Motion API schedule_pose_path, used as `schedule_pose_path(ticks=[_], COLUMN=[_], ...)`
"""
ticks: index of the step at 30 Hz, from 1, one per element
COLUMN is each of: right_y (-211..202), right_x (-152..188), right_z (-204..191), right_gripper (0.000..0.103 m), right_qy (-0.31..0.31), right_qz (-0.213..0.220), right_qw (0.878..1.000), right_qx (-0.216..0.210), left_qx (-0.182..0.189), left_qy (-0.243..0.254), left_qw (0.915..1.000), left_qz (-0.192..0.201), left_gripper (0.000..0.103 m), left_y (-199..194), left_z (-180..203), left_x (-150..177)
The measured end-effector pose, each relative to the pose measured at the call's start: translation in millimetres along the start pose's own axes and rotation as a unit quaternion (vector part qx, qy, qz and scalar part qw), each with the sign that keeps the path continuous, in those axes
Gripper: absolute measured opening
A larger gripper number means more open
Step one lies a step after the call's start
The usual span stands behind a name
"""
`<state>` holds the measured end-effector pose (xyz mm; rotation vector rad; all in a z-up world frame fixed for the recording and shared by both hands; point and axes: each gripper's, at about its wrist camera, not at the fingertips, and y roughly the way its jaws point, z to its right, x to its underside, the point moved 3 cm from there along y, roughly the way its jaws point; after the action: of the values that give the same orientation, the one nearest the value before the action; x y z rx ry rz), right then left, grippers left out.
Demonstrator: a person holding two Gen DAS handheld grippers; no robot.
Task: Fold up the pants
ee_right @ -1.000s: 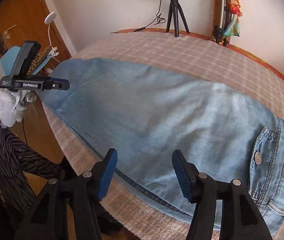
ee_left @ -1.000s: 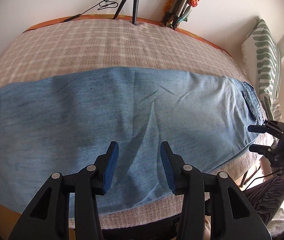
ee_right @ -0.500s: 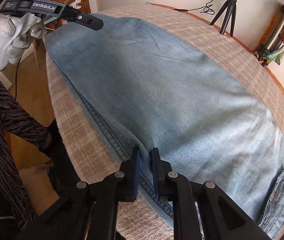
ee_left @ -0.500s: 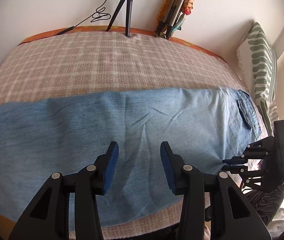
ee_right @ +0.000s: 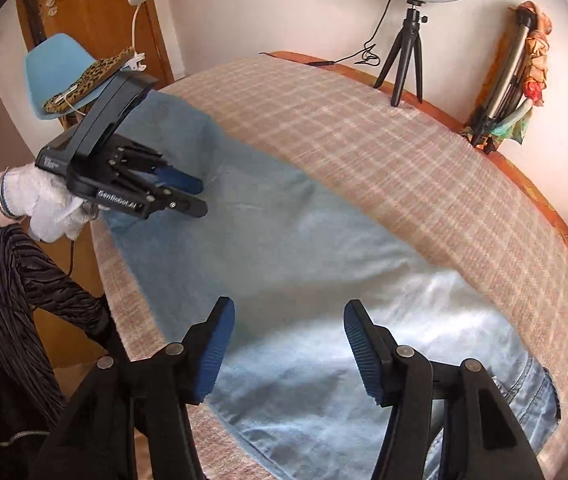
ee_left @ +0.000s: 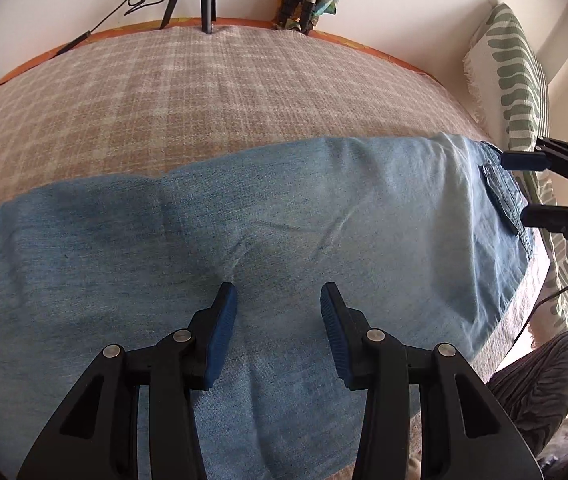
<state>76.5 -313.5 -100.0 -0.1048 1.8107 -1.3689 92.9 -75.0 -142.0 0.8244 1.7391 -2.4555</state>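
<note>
Across the checked cloth (ee_left: 212, 92), jeans (ee_left: 284, 216) lie lengthwise, waistband rightward.

Right gripper (ee_right: 287, 344) jaws just opened, empty, above jeans (ee_right: 303, 248); left gripper (ee_right: 188, 196) near leg end.

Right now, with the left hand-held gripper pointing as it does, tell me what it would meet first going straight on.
Most likely the jeans: the left hand-held gripper is open and points down at denim, with nothing between. How near it is I cannot tell.
</note>
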Motion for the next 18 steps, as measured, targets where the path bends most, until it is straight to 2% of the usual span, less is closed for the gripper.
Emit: schedule_pose_path(ticks=[1,4,7,9,12,13,14,18], right_y=[3,26,61,83,101,99,93,56], right_x=[-8,-30,-38,-35,-30,-29,-29,-15], right_z=[17,52,65,65,58,55,51,20], right_gripper=[0.072,0.072,0.072,0.069,0.029,0.024,0.014,0.009], right_qy=[0.009,0.009,0.001,-0.005,-0.010,-0.014,-0.017,-0.056], right_qz=[0.000,-0.015,-0.045,-0.065,-0.084,-0.077,-0.065,-0.012], right_qw=[1.000,1.000,0.997,0.995,0.991,0.992,0.994,0.997], right_qx=[-0.008,-0.018,-0.064,-0.080,-0.104,-0.094,-0.085,-0.043], left_qx=[0.005,0.006,0.007,0.009,0.010,0.009,0.011,0.022], left_qy=[-0.003,-0.002,-0.003,-0.008,-0.003,0.001,0.005,0.024], left_qw=[1.0000,0.9997,0.9989,0.9983,0.9979,0.9979,0.9979,0.9967], left_qz=[0.002,0.024,0.046,0.057,0.064,0.064,0.063,0.074], left_gripper=[0.042,0.042,0.042,0.042,0.042,0.042,0.042,0.042], left_y=[-2,-12,-19,-22,-19,-17,-14,-7], left_z=[0,3,4,3,6,8,11,30], left_x=[-1,-11,-25,-36,-51,-55,-60,-79])
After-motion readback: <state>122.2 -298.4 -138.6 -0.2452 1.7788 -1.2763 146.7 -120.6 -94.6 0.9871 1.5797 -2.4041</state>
